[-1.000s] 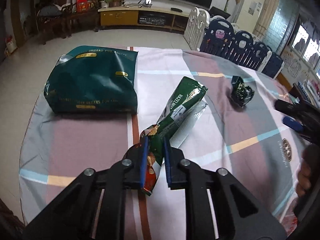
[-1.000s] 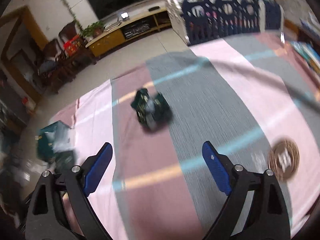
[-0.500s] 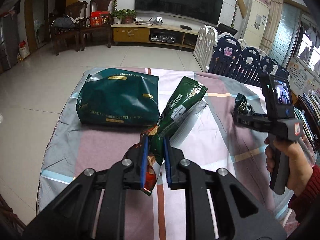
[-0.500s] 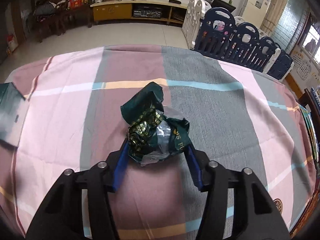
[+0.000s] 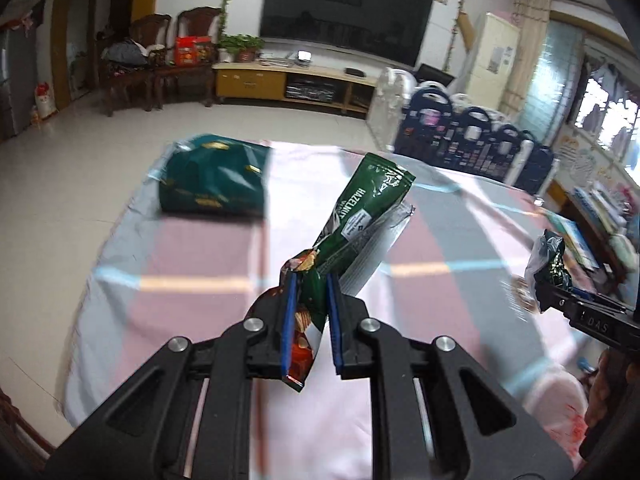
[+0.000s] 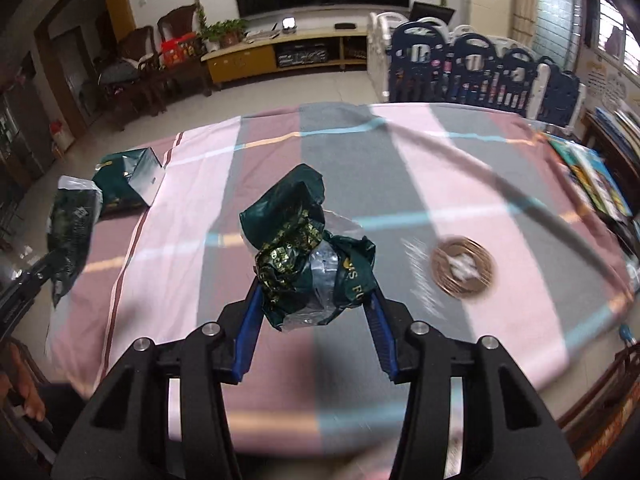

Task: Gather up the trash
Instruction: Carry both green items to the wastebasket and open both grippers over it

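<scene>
Green snack packet (image 5: pixel 360 216) hides its pinched end (left gripper (image 5: pixel 311 320)).

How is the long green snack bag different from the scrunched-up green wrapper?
The snack bag is long and flat; the wrapper is crumpled into a ball. The bag has a white label; the wrapper shows gold print. The left hand-held gripper pinches the bag, the right hand-held gripper the wrapper. Both are dark green and lifted.

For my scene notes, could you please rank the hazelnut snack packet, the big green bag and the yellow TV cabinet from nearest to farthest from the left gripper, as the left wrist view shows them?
1. hazelnut snack packet: clamped between the left gripper's pads.
2. big green bag: far left on the table.
3. yellow TV cabinet: against the back wall.
</scene>
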`<control>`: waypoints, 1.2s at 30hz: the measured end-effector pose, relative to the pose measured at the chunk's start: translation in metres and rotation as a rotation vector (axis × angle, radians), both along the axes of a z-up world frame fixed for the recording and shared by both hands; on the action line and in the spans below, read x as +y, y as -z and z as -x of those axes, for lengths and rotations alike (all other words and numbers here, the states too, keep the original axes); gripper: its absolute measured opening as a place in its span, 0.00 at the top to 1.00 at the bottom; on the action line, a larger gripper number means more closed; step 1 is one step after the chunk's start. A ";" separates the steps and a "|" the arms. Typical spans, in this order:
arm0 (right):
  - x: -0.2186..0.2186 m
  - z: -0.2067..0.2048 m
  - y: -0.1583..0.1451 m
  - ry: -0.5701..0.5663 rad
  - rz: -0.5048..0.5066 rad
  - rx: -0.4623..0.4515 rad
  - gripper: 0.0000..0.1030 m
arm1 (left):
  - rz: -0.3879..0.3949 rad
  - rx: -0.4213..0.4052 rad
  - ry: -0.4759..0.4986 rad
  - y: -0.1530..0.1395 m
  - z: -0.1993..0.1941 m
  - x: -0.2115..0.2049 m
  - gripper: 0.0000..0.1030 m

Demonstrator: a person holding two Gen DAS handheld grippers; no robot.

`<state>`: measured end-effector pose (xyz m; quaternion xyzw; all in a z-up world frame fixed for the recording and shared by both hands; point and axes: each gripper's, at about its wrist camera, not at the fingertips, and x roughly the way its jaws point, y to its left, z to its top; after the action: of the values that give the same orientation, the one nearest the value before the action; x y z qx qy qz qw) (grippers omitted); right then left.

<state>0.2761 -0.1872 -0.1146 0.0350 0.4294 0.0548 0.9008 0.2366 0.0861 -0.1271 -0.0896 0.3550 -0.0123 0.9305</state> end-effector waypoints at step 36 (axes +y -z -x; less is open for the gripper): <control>-0.112 0.274 -0.099 0.352 0.016 -0.079 0.03 | -0.117 0.008 0.292 -0.108 0.172 -0.162 0.03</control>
<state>0.0017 -0.2990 -0.0151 0.1005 0.3815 -0.1059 0.9128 0.0646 -0.0760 -0.0189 0.0171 0.3680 -0.1265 0.9210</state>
